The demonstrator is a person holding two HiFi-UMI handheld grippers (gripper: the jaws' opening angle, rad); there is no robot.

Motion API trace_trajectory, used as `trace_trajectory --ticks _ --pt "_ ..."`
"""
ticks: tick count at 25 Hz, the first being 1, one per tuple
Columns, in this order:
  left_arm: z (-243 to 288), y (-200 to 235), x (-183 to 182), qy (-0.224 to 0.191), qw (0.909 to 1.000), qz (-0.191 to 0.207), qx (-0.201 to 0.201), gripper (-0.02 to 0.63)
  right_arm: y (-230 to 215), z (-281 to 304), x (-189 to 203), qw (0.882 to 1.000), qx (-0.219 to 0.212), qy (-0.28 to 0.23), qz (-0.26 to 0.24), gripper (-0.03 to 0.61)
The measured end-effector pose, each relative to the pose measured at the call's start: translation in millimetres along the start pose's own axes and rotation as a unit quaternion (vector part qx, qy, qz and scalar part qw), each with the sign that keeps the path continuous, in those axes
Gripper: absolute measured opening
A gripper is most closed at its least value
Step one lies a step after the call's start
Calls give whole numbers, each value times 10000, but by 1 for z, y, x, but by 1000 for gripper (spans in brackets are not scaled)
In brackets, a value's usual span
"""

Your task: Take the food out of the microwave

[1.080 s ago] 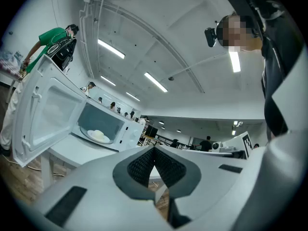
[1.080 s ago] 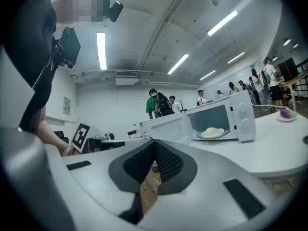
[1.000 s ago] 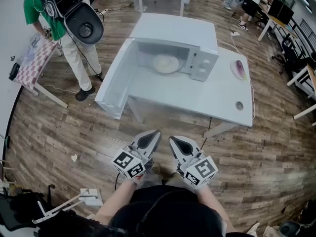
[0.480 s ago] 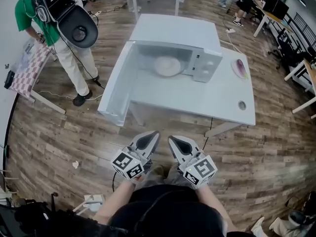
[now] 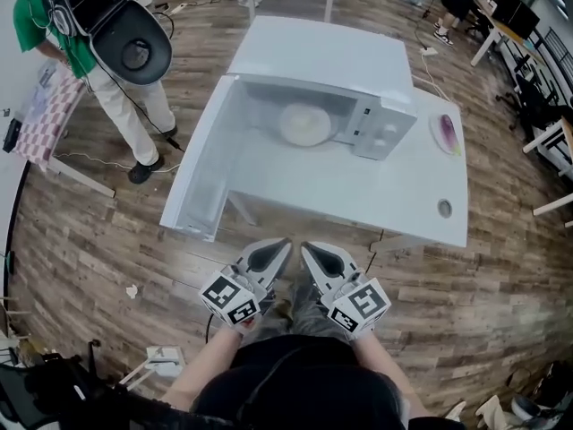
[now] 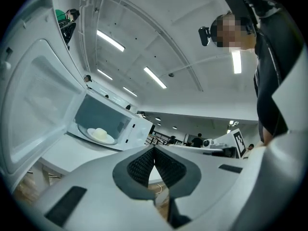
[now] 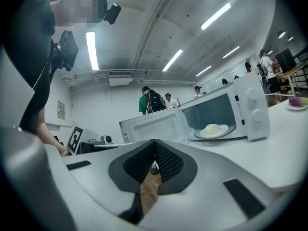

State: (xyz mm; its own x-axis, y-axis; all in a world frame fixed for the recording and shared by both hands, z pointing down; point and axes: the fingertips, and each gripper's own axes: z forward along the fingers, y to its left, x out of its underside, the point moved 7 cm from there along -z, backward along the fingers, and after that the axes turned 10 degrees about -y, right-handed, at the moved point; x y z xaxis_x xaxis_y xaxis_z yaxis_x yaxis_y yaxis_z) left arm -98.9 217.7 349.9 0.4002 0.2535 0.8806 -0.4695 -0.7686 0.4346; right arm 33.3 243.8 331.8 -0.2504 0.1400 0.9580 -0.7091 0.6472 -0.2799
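- microwave (image 5: pixel 340 61) is drawing nearer than a second ago.
- left tongs (image 5: pixel 277 245) and right tongs (image 5: pixel 309 249) are riding shut, empty, pending the reach.
- food (image 5: pixel 303 124) is sitting inside, door (image 5: pixel 199 164) open, well ahead of both tips.

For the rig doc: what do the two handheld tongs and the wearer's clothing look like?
Left tongs and right tongs match: pale grey moulded shells tapering to a point, black ribbed pads, each with a white cube of black square markers. Wearer: dark top.
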Motion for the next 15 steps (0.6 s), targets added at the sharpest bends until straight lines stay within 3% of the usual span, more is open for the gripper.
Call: trace_trajectory --ticks 15 --pt "91 66 0 -92 9984 -88 -549 9 -109 59 -15 9987 -355 276 221 18"
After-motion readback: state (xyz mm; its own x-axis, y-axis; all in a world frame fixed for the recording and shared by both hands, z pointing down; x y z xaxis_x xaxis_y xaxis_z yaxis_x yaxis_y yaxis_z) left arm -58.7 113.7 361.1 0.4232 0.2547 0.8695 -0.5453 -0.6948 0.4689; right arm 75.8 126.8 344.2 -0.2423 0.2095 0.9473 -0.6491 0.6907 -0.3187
